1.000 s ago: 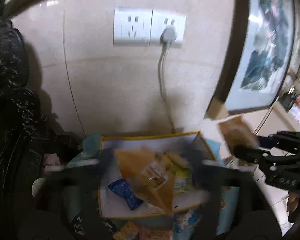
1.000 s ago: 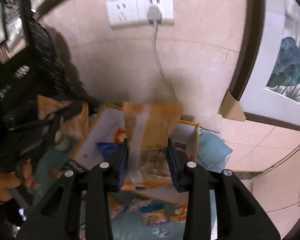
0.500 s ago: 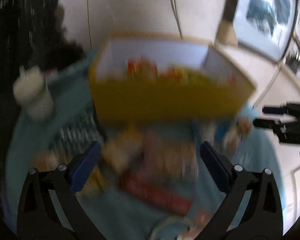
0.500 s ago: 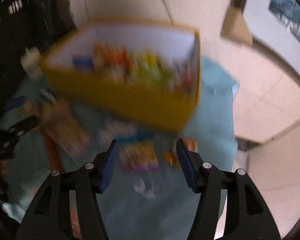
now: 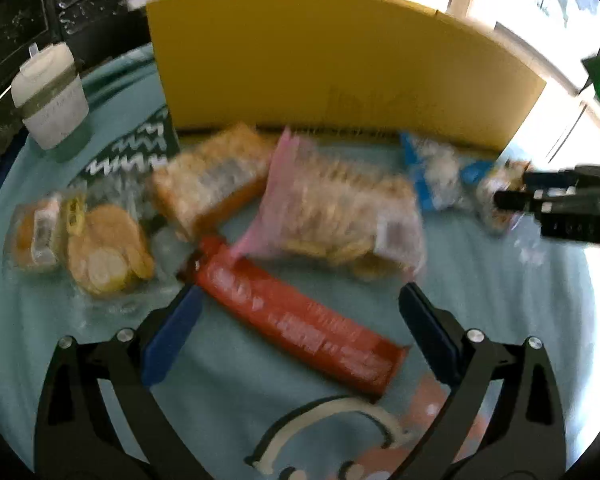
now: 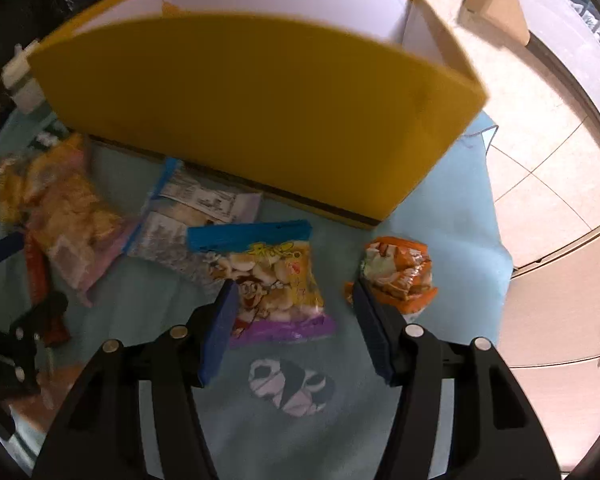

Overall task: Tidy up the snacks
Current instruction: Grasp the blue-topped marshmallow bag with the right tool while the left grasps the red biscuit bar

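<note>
Both tongs hang empty: left tongs [image 5: 300, 312] spread wide over the red packet [image 5: 296, 322], right tongs [image 6: 294, 304] (narrower, just widened) astride the yellow snack bag [image 6: 274, 280].

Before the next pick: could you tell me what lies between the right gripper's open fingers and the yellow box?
In the right wrist view, a yellow snack bag with a blue top lies between the right gripper and the yellow box.

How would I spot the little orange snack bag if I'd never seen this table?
Find the big yellow box on the blue cloth. Just in front of its right corner lies the orange bag, crumpled and alone, apart from the other packets on the left.
</note>
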A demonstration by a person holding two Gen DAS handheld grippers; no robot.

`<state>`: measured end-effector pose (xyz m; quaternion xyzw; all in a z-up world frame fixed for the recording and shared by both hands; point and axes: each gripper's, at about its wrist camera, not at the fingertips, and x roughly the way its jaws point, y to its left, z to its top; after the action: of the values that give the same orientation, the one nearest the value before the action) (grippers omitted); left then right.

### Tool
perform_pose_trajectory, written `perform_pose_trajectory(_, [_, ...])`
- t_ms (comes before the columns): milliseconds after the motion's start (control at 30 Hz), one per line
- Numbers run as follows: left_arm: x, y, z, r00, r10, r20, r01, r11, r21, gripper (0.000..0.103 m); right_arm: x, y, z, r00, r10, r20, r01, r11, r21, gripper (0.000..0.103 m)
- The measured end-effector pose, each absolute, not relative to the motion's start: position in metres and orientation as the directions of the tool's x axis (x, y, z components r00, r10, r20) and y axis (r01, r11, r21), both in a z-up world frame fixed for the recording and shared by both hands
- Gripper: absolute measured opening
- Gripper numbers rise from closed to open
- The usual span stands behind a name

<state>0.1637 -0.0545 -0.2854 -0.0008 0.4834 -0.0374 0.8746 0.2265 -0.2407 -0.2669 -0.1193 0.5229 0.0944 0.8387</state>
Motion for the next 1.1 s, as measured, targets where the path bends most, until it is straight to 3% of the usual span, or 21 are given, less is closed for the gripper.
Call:
perform_pose_trajectory(67, [0.154,-0.065,-0.29,0.577,-0.03,-0.816,0.087,0.996,0.026,0.101,0.228,-0.241,-0.271,0.455,0.069,-0.888,-0.268,0.961,-0.063,0.06])
perform_pose_trajectory(167, [0.151,-0.062,-0.29,0.569,-0.059,-0.82,0.11,0.994,0.005,0.098,0.23,-0.244,-0.277,0.405,0.116,-0.907,-0.236,0.972,0.019,0.058])
perform_pose_trajectory(233, [0.145,-0.055,-0.286,0.578,-0.074,-0.813,0.129,0.992,0.002,0.084,0.228,-0.246,-0.277,0.394,0.129,-0.91,-0.243,0.97,0.032,0.054])
perform_pose_trajectory(300, [0.138,-0.04,-0.282,0.585,-0.076,-0.807,0.115,0.993,-0.011,0.054,0.221,-0.249,-0.275,0.389,0.165,-0.906,-0.257,0.964,0.065,0.049])
perform_pose_trajectory(367, [0.134,-0.028,-0.28,0.586,-0.087,-0.805,0.103,0.994,-0.033,0.044,0.217,-0.251,-0.272,0.39,0.219,-0.895,-0.273,0.955,0.115,0.045])
perform_pose_trajectory(433, [0.127,-0.025,-0.28,0.587,-0.09,-0.805,0.12,0.993,-0.024,0.042,0.216,-0.251,-0.267,0.419,0.216,-0.882,-0.273,0.956,0.104,0.048])
perform_pose_trajectory(500, [0.121,-0.027,-0.281,0.591,-0.082,-0.803,0.134,0.991,-0.002,0.043,0.217,-0.249,-0.266,0.414,0.182,-0.892,-0.271,0.96,0.071,0.056])
perform_pose_trajectory(633, [0.114,-0.027,-0.281,0.596,-0.078,-0.799,0.129,0.992,-0.001,0.043,0.219,-0.226,-0.265,0.412,0.181,-0.893,-0.352,0.936,0.027,0.056])
perform_pose_trajectory(767, [0.117,-0.03,-0.282,0.61,-0.072,-0.789,0.135,0.991,0.014,0.043,0.217,-0.205,-0.28,0.394,0.108,-0.913,-0.363,0.931,-0.047,0.063])
perform_pose_trajectory(833, [0.117,-0.029,-0.282,0.605,-0.087,-0.792,0.149,0.989,0.006,0.042,0.219,-0.209,-0.28,0.368,0.123,-0.922,-0.321,0.947,-0.002,0.058])
perform_pose_trajectory(900, [0.116,-0.025,-0.279,0.596,-0.118,-0.794,0.161,0.987,-0.025,0.025,0.214,-0.21,-0.277,0.362,0.129,-0.923,-0.326,0.945,0.005,0.047])
perform_pose_trajectory(1000, [0.108,-0.018,-0.277,0.59,-0.16,-0.791,0.167,0.983,-0.075,0.024,0.196,-0.215,-0.269,0.361,0.18,-0.915,-0.334,0.941,0.053,0.033])
perform_pose_trajectory(1100, [0.092,-0.018,-0.274,0.595,-0.188,-0.782,0.198,0.977,-0.083,0.024,0.175,-0.224,-0.26,0.358,0.228,-0.906,-0.317,0.942,0.112,0.028])
